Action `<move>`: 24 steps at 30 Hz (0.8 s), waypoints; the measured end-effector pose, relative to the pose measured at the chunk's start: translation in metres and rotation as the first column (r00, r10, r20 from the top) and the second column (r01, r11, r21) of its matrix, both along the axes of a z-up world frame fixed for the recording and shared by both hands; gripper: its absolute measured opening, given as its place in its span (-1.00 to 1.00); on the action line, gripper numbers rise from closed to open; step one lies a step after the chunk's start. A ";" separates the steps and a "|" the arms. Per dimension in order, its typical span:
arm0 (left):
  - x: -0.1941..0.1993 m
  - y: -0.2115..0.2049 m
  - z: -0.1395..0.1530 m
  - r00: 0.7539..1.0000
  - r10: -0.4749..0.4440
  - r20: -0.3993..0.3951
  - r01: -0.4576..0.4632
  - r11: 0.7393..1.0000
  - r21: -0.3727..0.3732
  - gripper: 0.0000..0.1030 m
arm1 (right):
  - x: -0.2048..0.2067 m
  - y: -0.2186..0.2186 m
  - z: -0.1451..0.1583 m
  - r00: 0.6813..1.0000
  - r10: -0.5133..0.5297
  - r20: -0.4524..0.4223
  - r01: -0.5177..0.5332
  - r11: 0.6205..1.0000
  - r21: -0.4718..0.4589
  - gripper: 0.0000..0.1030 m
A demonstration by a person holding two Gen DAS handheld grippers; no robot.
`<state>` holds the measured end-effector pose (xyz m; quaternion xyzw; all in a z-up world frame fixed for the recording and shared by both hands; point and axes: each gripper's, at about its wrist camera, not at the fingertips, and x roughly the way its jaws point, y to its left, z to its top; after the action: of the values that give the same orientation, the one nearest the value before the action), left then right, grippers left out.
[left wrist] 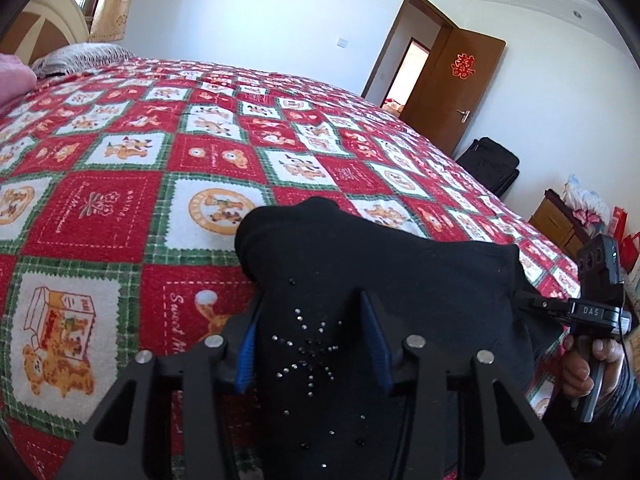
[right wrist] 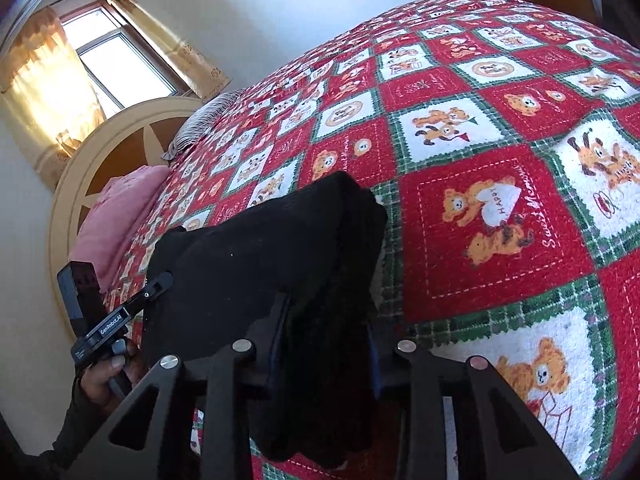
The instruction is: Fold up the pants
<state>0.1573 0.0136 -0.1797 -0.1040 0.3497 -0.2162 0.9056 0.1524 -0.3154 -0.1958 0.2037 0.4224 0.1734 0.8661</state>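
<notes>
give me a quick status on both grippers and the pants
Left gripper and right gripper both shut on the black pants. Pants bunched at the near edge of the bed. Nothing in the way.

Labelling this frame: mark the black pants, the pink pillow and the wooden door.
black pants (left wrist: 400, 276): left wrist view, plain cloth above the sparkly studs.
pink pillow (right wrist: 120, 216): right wrist view, its middle.
wooden door (left wrist: 460, 92): left wrist view, open panel.

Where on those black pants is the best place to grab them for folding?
Grip the black pants at the near edge, one gripper toward each side, coming from the foot of the bed. The cloth bunches thick there, so the left gripper and right gripper pinch it.
</notes>
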 end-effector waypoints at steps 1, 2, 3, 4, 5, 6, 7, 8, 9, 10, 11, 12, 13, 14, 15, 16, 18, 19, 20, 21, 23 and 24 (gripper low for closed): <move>-0.001 -0.001 0.000 1.000 0.001 0.006 -0.001 1.000 0.013 -0.03 | 0.000 0.000 -0.001 1.000 -0.002 0.004 0.002 1.000 0.000 -0.25; -0.001 -0.002 0.001 1.000 0.001 0.009 -0.001 1.000 0.021 -0.03 | 0.000 0.000 -0.001 1.000 -0.003 0.007 0.003 1.000 -0.003 -0.25; -0.001 -0.001 0.001 1.000 0.000 0.009 0.000 1.000 0.022 -0.03 | 0.000 0.000 -0.002 1.000 -0.004 0.009 0.004 1.000 -0.001 -0.25; -0.001 -0.001 0.001 1.000 0.000 0.007 0.000 1.000 0.016 -0.03 | 0.000 -0.001 -0.003 1.000 -0.006 0.006 0.006 1.000 0.009 -0.24; 0.000 0.000 0.000 1.000 0.000 0.006 0.000 1.000 0.014 -0.03 | 0.001 -0.002 -0.005 1.000 -0.010 0.001 0.010 1.000 0.025 -0.23; 0.000 0.000 0.000 1.000 0.000 0.006 0.000 1.000 0.015 -0.03 | 0.002 -0.004 -0.006 1.000 -0.010 -0.002 0.010 0.999 0.044 -0.22; 0.000 0.000 0.000 1.000 0.000 0.007 0.000 1.000 0.017 -0.03 | 0.002 -0.005 -0.007 1.000 -0.008 -0.001 0.008 0.999 0.046 -0.21; 0.000 0.001 0.000 1.000 -0.001 0.009 0.001 1.000 0.019 -0.03 | 0.002 -0.004 -0.007 1.000 -0.005 0.002 0.005 0.999 0.043 -0.21; 0.000 0.002 0.000 1.000 -0.001 0.009 0.001 1.000 0.018 -0.03 | 0.002 -0.003 -0.007 1.000 -0.002 0.006 0.002 0.999 0.036 -0.21; 0.000 0.001 0.000 1.000 -0.002 0.009 0.001 1.000 0.018 -0.03 | 0.002 -0.003 -0.007 1.000 -0.002 0.006 0.001 0.999 0.032 -0.21; 0.000 0.001 0.000 1.000 -0.005 0.010 0.005 1.000 0.018 -0.06 | 0.002 -0.002 -0.006 1.000 -0.004 0.004 0.004 1.000 0.027 -0.21; 0.000 0.001 0.001 1.000 -0.010 0.010 0.010 1.000 0.017 -0.12 | 0.002 0.000 -0.004 1.000 -0.006 0.002 0.006 1.000 0.012 -0.21; 0.000 -0.001 0.001 1.000 -0.016 0.011 0.016 1.000 0.015 -0.27 | 0.001 0.003 -0.001 1.000 -0.004 0.010 0.004 1.000 -0.008 -0.25; 0.000 -0.002 0.002 1.000 -0.027 0.014 0.026 1.000 0.017 -0.42 | -0.001 0.006 0.002 1.000 0.000 0.023 0.000 1.000 -0.026 -0.32; -0.001 -0.003 0.002 0.999 -0.034 0.016 0.034 0.999 0.022 -0.47 | -0.003 0.010 0.005 0.999 0.004 0.038 -0.002 0.999 -0.050 -0.35; -0.002 -0.004 0.003 0.999 -0.038 0.018 0.037 0.999 0.027 -0.52 | -0.004 0.012 0.008 0.999 0.006 0.044 -0.003 0.998 -0.062 -0.40; -0.003 -0.004 0.005 0.999 -0.036 0.018 0.036 0.999 0.027 -0.56 | -0.006 0.016 0.015 0.998 0.016 0.062 -0.011 0.997 -0.083 -0.44; -0.004 -0.002 0.007 0.999 -0.037 0.015 0.037 0.999 0.020 -0.60 | -0.007 0.016 0.017 0.997 0.020 0.068 -0.014 0.996 -0.088 -0.45; -0.004 0.002 0.010 0.999 -0.036 0.015 0.036 0.999 0.007 -0.65 | -0.007 0.017 0.021 0.997 0.025 0.075 -0.018 0.996 -0.093 -0.46; -0.005 0.004 0.012 0.999 -0.037 0.015 0.037 0.999 -0.002 -0.67 | -0.008 0.018 0.024 0.996 0.030 0.082 -0.022 0.995 -0.096 -0.47; -0.007 0.009 0.018 0.999 -0.046 0.016 0.046 0.999 -0.005 -0.72 | -0.007 0.021 0.033 0.994 0.047 0.098 -0.037 0.995 -0.097 -0.47; -0.008 0.013 0.022 0.999 -0.049 0.019 0.049 0.999 -0.006 -0.72 | -0.007 0.022 0.035 0.993 0.053 0.103 -0.043 0.994 -0.097 -0.48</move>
<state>0.1493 0.0262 -0.1575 -0.0963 0.3431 -0.2402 0.9029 0.1450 -0.2938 -0.1605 0.1426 0.3886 0.1844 0.8914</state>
